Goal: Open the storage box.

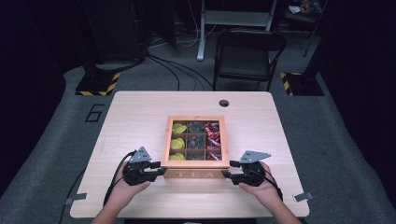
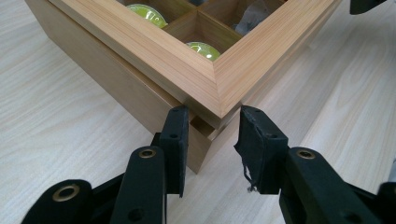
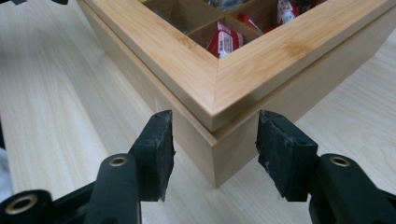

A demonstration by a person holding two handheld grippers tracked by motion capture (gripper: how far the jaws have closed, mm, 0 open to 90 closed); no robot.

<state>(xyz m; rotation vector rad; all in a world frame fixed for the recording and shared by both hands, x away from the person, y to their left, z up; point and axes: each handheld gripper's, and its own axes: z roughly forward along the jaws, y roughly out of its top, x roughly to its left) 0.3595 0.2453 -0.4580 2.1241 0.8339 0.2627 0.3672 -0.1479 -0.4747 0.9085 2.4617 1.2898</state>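
Tea box [image 2: 154, 56]: far sides cut off by the frame in both gripper views. Dark packets [image 1: 196, 127] in middle compartments: too small to identify.

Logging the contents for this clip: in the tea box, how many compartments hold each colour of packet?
yellow-green packets: 3 compartments
dark grey packets: 3 compartments
red packets: 3 compartments
Total: 9 compartments in the tea box
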